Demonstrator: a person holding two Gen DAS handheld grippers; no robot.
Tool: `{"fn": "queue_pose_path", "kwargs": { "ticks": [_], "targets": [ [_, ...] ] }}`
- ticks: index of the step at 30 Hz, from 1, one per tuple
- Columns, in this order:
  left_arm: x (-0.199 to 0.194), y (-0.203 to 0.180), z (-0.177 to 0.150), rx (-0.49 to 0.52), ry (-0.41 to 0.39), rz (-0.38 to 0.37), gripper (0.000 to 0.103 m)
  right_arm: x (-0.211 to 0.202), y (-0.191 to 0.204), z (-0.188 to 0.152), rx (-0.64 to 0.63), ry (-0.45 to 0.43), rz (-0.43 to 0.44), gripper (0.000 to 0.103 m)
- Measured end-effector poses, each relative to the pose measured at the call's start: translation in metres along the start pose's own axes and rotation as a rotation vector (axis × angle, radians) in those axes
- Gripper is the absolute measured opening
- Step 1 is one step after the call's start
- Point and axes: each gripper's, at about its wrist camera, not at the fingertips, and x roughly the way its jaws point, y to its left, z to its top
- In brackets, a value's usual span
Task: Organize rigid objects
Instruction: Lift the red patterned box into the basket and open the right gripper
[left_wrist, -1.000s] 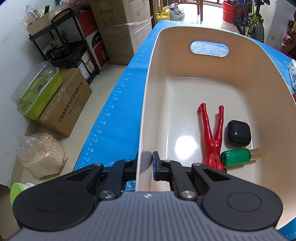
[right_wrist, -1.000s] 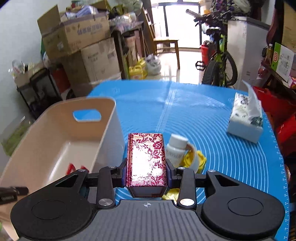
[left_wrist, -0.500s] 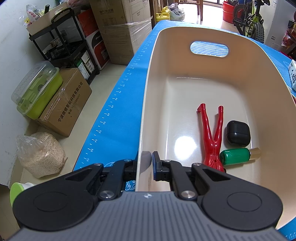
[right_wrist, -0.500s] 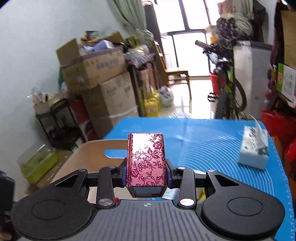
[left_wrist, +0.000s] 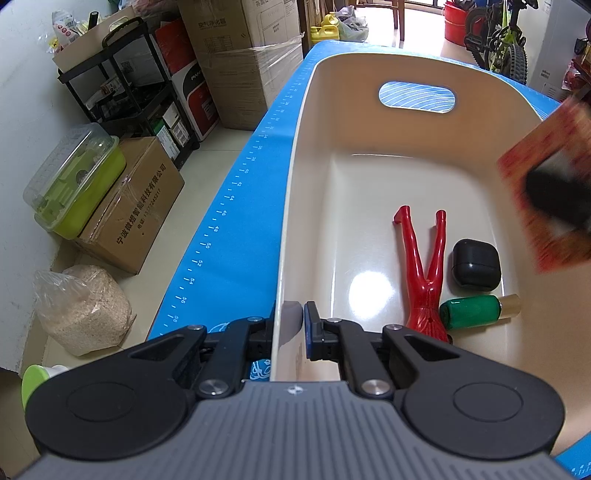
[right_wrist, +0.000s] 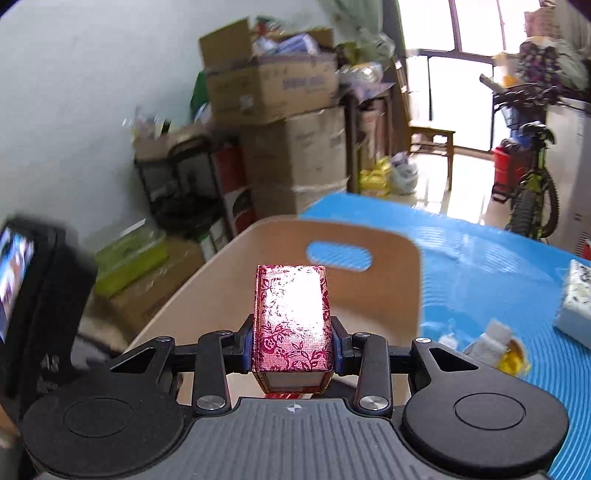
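The left tool (left_wrist: 289, 325) is clamped shut on the near wall of a cream, smooth-sided plastic tub with an oval handle slot (left_wrist: 295, 229), one finger outside the wall and one inside. The tub sits on the blue ruled mat covering the worktop (left_wrist: 243, 221). Lying on its glossy floor, from left to right, are a shiny red plastic figure shaped like a pair of legs (left_wrist: 421, 266), a small rounded black case (left_wrist: 475, 264) just beside it, and, nearer the tool, a green bottle with a gold cap (left_wrist: 476, 311) on its side, touching the figure's lower end. Further right, the right tool (right_wrist: 293, 345) grips a rectangular box wrapped in glossy magenta foil with a rose pattern (right_wrist: 291, 314), pads pressed to its two long sides. The box is held in the air above the tub's right-hand rim, its top face glaring white under the light.
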Motion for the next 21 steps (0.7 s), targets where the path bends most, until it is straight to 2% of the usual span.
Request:
{"fn": "queue_pose_path", "kwargs": {
  "ticks": [5, 12, 16, 17, 21],
  "targets": [
    [0.000, 0.000, 0.000, 0.000, 0.000, -0.001, 0.012, 0.021, 0.014, -0.009, -0.038, 0.106, -0.017, 0.045],
    [-0.001, -0.001, 0.001, 0.001, 0.000, -0.002, 0.012, 0.048, 0.008, -0.021, -0.045, 0.259, -0.044, 0.045],
    [-0.003, -0.001, 0.001, 0.004, -0.006, -0.007, 0.012, 0.050, 0.011, -0.025, -0.073, 0.276, -0.047, 0.046],
    [-0.003, -0.002, 0.001, 0.005, -0.004, -0.005, 0.012, 0.050, 0.009, -0.025, -0.073, 0.274, -0.046, 0.051],
    [-0.002, -0.001, 0.001, 0.004, -0.003, -0.009, 0.012, 0.043, 0.005, -0.021, -0.048, 0.265, -0.010, 0.059]
  ]
}}
